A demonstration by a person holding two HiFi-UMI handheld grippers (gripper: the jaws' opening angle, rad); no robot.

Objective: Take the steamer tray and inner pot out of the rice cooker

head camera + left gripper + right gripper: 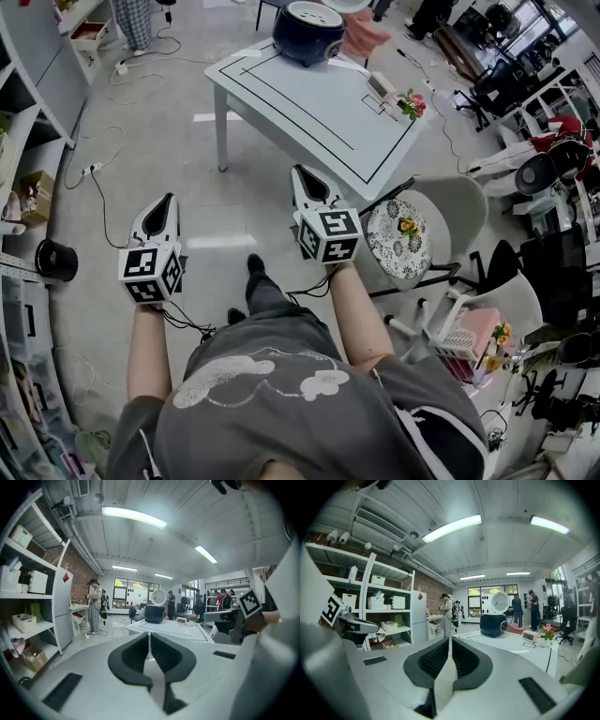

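A dark blue rice cooker (pixel 308 32) with its white lid raised stands at the far end of the white table (pixel 281 98); the left gripper view shows the cooker (pixel 154 613) far off, and so does the right gripper view, where the cooker (pixel 492 623) is small. What lies inside it is hidden. My left gripper (pixel 169 199) and right gripper (pixel 299 172) hang over the floor, well short of the table, both shut and empty. In their own views the left gripper (pixel 149 639) and right gripper (pixel 450 644) show jaws pressed together.
A small white clock (pixel 382 86) and pink flowers (pixel 411 105) sit on the table's right side. A round patterned stool (pixel 398 239) stands right of my right gripper. Shelving (pixel 23 112) lines the left, cables (pixel 98 164) cross the floor, and people (pixel 94 605) stand farther back.
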